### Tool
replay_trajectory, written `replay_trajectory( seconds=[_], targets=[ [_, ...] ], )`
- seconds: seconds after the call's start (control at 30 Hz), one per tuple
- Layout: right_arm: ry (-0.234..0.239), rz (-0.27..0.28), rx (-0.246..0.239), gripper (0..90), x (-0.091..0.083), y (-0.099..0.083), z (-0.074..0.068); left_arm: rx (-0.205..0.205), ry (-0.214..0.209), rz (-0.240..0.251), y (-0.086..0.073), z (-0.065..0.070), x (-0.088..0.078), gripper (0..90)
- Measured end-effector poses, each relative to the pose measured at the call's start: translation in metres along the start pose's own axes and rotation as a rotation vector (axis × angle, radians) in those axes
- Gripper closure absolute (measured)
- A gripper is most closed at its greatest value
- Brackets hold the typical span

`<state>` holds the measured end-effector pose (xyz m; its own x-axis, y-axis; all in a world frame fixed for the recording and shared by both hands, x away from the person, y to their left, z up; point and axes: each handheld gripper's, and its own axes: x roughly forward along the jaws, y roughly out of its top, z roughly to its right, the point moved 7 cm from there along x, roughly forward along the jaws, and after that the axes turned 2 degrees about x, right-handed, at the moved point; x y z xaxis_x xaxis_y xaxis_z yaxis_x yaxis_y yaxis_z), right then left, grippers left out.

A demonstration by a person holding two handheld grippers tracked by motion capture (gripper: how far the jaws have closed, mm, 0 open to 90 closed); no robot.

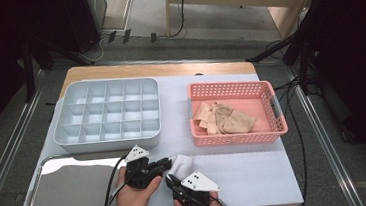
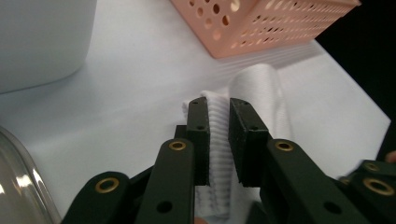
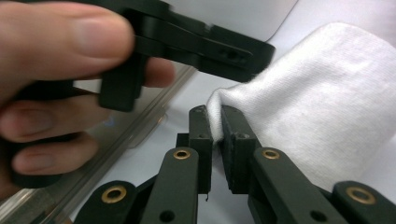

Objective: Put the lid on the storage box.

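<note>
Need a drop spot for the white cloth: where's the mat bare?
Bare mat between the basket and the near edge, right of the cloth. A strip also runs between the organizer and basket. Crowded near-left: both tongs and the shiny tray.

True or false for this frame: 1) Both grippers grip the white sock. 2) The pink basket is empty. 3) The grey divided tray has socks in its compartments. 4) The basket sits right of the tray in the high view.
1) True: the left gripper and right gripper each pinch the white sock.
2) False: the pink basket holds beige socks.
3) False: the grey divided tray has bare compartments.
4) True.
</note>
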<state>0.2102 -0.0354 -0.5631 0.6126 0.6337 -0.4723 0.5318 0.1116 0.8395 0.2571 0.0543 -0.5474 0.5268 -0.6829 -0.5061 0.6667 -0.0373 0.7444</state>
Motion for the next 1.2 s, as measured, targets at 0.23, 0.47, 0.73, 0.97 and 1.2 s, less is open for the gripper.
replay_trajectory(
  seconds=[0.23, 0.47, 0.73, 0.97, 1.2],
  targets=[
    [0.007, 0.051, 0.023, 83.3, -0.003, 0.010, 0.004, -0.032, 0.002, -0.012, 0.003, -0.009, -0.004, 75.7],
    [0.042, 0.058, -0.008, 83.0, 0.000, 0.015, -0.002, -0.047, 0.016, -0.123, -0.010, -0.019, 0.012, 86.9],
    [0.049, 0.058, 0.005, 83.0, -0.006, 0.015, 0.003, -0.055, -0.013, -0.133, -0.016, -0.003, 0.022, 89.9],
    [0.048, 0.027, -0.001, 82.5, -0.004, 0.011, 0.006, -0.091, 0.030, -0.080, -0.003, -0.021, 0.005, 81.1],
    [0.032, -0.004, -0.012, 81.0, 0.005, 0.006, 0.006, -0.008, -0.023, -0.066, 0.009, 0.001, 0.001, 70.8]
  ],
)
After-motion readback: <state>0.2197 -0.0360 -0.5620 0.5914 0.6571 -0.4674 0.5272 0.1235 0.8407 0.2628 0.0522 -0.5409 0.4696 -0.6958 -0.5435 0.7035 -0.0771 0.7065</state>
